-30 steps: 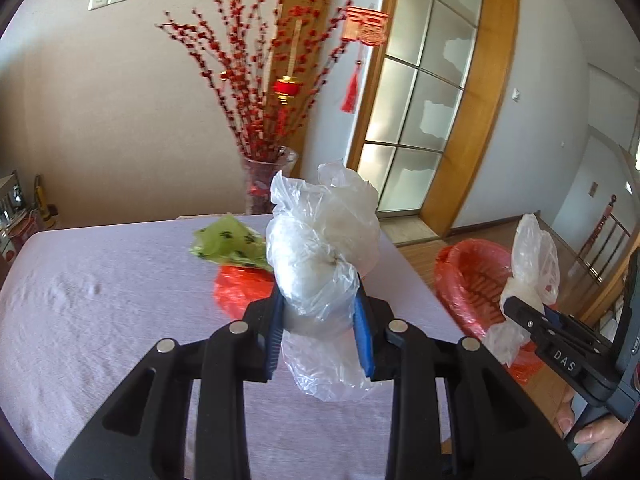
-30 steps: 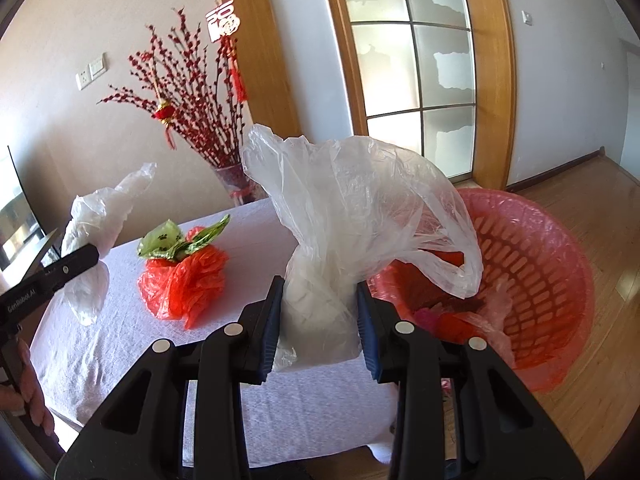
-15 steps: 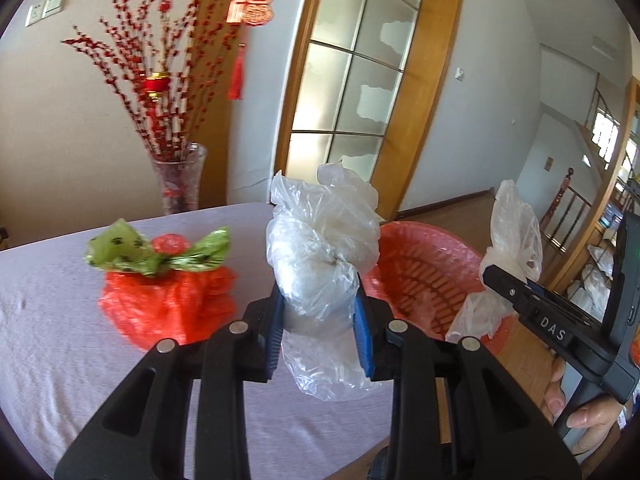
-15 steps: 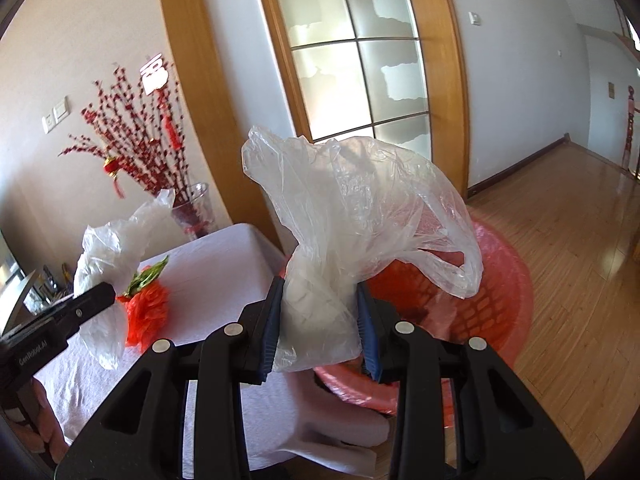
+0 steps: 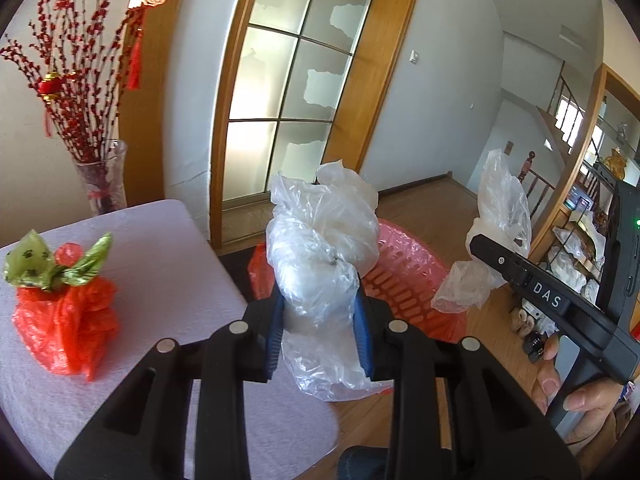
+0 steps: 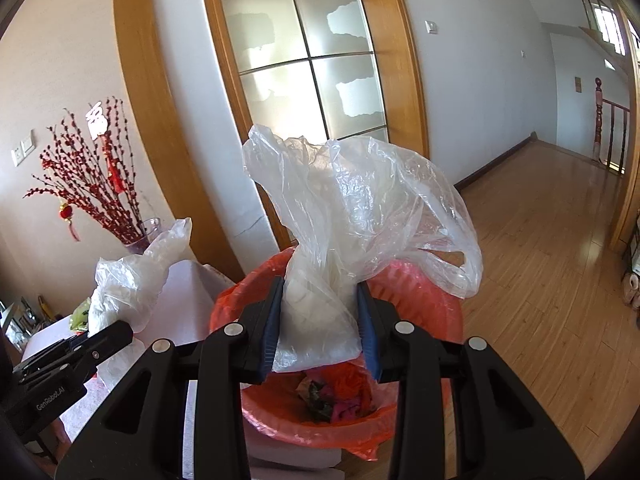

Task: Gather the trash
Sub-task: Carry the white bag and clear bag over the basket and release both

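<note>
Right now, on my left wrist camera, a crumpled red plastic bag topped with a green printed wrapper [image 5: 66, 312] sits at nine o'clock on the pale cloth-covered table [image 5: 172, 264]. A glass vase of red berry branches [image 5: 102, 184] stands behind it at about ten o'clock, near the table's far edge.

At centre, my left gripper [image 5: 319, 332] is clamped on a knotted clear plastic bag with white contents [image 5: 324, 256], the blue pads pressing both of its sides. The bag rises above the fingers, and a loose tail hangs below them. Behind it, from one to three o'clock, I see the red slotted plastic basket lined with a red bag [image 5: 412, 280], standing on the wooden floor just past the table corner.

Further right, at three o'clock, my right gripper [image 5: 476, 246] shows side-on, with a thin billowing clear plastic bag [image 5: 502, 204] caught at its tip.

On the right wrist camera, the left gripper [image 6: 116, 330] and its knotted bundle [image 6: 132, 280] sit at eight o'clock. The right gripper [image 6: 320, 330] is closed on the billowing bag [image 6: 360, 216] at centre, directly over the basket [image 6: 420, 300]. Mixed scraps lie in the bottom of the basket at six o'clock.
</note>
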